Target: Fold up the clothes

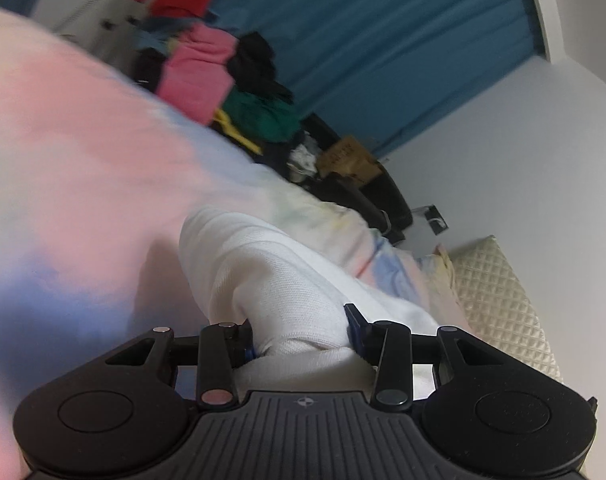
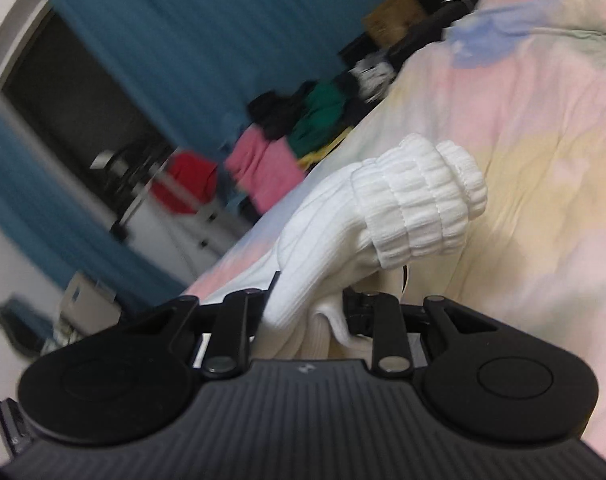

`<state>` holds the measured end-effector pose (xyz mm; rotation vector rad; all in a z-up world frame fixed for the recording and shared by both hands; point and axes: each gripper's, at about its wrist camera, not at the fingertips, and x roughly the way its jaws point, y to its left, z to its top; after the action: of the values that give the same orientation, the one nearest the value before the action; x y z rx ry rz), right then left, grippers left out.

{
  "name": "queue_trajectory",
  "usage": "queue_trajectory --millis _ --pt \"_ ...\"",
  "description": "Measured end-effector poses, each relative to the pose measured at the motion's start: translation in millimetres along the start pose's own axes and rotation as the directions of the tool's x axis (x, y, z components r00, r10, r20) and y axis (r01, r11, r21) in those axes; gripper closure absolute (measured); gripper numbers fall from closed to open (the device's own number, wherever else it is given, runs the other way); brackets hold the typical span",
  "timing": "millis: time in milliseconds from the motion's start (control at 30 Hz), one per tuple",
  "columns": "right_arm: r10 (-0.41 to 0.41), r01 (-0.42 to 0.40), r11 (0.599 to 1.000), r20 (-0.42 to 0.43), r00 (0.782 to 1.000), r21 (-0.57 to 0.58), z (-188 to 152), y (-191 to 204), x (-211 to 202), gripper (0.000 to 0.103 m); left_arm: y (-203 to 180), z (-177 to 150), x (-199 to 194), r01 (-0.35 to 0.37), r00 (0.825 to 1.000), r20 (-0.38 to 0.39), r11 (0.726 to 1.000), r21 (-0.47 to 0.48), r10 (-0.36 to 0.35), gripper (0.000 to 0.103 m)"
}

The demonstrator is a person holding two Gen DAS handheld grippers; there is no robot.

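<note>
A white knit garment (image 1: 263,276) bulges up between the jaws of my left gripper (image 1: 301,338), which is shut on a thick bunch of it. In the right wrist view the same white garment (image 2: 343,240) shows a ribbed cuff (image 2: 423,204) sticking out ahead, and my right gripper (image 2: 309,312) is shut on the cloth just behind that cuff. Both views are tilted and blurred. The garment hangs over a pastel pink, blue and yellow bedspread (image 1: 83,152) (image 2: 523,120).
A pile of clothes, pink (image 1: 199,76), green (image 1: 267,112), black and red, lies beyond the bed against blue curtains (image 1: 363,40). A cream quilted pillow (image 1: 499,292) sits at the right. A cardboard box (image 1: 347,160) and dark bags stand near the wall.
</note>
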<state>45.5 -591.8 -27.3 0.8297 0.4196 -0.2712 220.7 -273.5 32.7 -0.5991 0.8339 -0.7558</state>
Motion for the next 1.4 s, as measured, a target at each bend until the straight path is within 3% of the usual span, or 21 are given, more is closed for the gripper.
queue_trajectory --millis 133,267,367,533,600,700,833,967,1067,1133,1267,1400 --pt "-0.067 0.065 0.997 0.047 0.997 0.033 66 -26 34 0.075 -6 12 76 0.017 1.0 -0.024 0.999 0.048 -0.016 0.061" --pt "-0.114 0.107 0.991 0.097 0.989 0.075 97 -60 73 0.075 -4 19 147 0.032 0.998 -0.048 0.995 0.098 -0.027 0.06" --pt "-0.148 0.133 0.984 0.128 0.981 0.121 94 -88 103 0.075 -4 24 201 0.044 0.997 -0.067 0.99 0.135 -0.035 0.06" --pt "-0.136 0.112 0.986 0.195 0.971 0.126 52 -120 124 0.075 3 28 282 0.069 0.994 -0.096 0.978 0.196 -0.051 0.06" --pt "-0.138 0.116 0.985 0.185 0.973 0.129 29 -129 123 0.074 24 12 282 0.08 0.993 -0.103 0.97 0.228 -0.058 0.059" --pt "-0.173 0.145 0.97 0.133 0.976 0.195 -4 -148 122 0.072 44 -14 284 0.029 0.992 -0.13 0.953 0.301 0.01 0.056" --pt "-0.211 0.182 0.955 0.103 0.972 0.234 -38 -164 127 0.06 58 -37 283 -0.023 0.987 -0.136 0.921 0.388 0.082 0.038" --pt "-0.256 0.247 0.938 0.004 0.967 0.243 -20 -155 120 0.052 26 -32 252 -0.068 0.987 -0.101 0.887 0.457 0.127 0.021" --pt "-0.341 0.348 0.911 -0.071 0.937 0.222 -6 -139 101 0.049 -1 -28 227 -0.103 0.984 -0.073 0.856 0.506 0.161 0.018" --pt "-0.379 0.387 0.906 -0.081 0.922 0.174 0 -124 83 0.049 -18 -25 211 -0.126 0.982 -0.053 0.834 0.538 0.182 0.01" --pt "-0.397 0.398 0.916 -0.034 0.917 0.053 7 -83 36 0.049 -55 -21 174 -0.166 0.977 -0.01 0.787 0.594 0.214 0.001" --pt "-0.349 0.351 0.935 0.038 0.936 -0.051 5 -38 -20 0.049 -94 -35 109 -0.165 0.983 0.037 0.767 0.621 0.181 0.0"
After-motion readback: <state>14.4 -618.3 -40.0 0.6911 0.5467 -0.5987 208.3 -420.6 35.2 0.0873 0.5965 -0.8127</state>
